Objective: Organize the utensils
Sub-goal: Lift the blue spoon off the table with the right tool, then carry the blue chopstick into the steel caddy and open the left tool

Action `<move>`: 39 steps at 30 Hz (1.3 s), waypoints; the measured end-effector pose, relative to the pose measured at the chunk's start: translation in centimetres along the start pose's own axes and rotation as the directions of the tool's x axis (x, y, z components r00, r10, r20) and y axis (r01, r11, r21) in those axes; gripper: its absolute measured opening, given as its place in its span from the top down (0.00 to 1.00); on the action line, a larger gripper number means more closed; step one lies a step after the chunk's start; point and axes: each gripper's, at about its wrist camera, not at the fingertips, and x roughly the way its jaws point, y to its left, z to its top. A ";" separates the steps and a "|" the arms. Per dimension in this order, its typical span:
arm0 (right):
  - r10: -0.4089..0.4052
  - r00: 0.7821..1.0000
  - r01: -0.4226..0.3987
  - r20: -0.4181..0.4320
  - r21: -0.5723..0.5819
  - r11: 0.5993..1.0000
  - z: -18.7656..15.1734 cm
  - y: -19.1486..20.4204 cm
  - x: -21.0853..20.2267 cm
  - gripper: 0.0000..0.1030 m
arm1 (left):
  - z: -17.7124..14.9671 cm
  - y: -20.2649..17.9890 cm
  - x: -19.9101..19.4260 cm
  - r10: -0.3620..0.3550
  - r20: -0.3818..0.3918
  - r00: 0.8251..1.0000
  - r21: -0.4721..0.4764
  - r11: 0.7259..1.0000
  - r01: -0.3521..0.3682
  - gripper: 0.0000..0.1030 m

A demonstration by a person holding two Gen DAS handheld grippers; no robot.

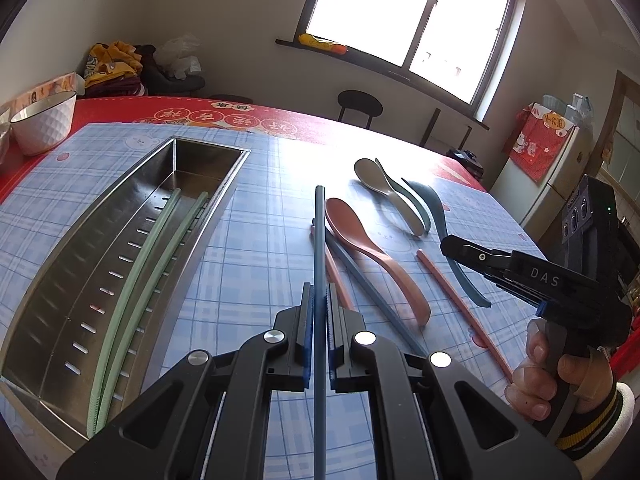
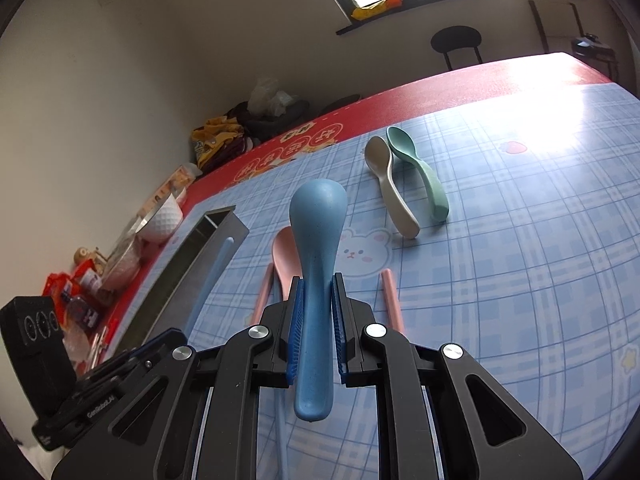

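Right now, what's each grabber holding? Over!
Left gripper shut on blue chopstick. Right gripper shut on blue spoon. Tray holds two green chopsticks. Nothing blocking.

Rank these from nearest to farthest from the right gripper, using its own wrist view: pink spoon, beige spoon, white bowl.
From the right gripper:
1. Pink spoon, just ahead, slightly left.
2. Beige spoon, ahead right.
3. White bowl, far left, by the table edge.

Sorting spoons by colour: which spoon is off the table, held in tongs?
The blue spoon, clamped by its handle in the right tongs. The pink, cream and green spoons lie on the table.
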 end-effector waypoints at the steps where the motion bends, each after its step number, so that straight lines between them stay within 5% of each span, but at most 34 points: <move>1: 0.005 1.000 -0.005 0.008 -0.006 1.000 0.0 0.1 -0.1 0.86 | 0.0 -0.1 0.0 0.004 0.000 1.000 0.002 1.000 -0.004 0.94; 14: 0.025 0.998 -0.022 0.055 -0.053 0.998 -0.3 0.5 -1.1 0.86 | 0.9 -0.9 -1.1 -0.033 -0.028 0.999 0.039 0.999 0.034 0.94; 26: 0.030 0.997 -0.025 0.068 -0.069 0.997 -0.5 0.9 -1.4 0.86 | 6.3 4.6 -4.6 -0.012 -0.032 0.999 -0.052 0.999 0.010 0.94; 33: 0.030 0.997 -0.025 0.068 -0.066 0.997 -0.6 0.9 -1.4 0.86 | 8.2 7.7 -2.5 0.085 -0.140 0.987 -0.029 0.995 -0.090 0.94; 39: 0.034 0.997 -0.030 0.065 -0.063 0.998 -0.6 0.8 -1.4 0.86 | 7.0 9.1 1.2 0.066 -0.290 0.955 -0.039 0.996 -0.081 0.94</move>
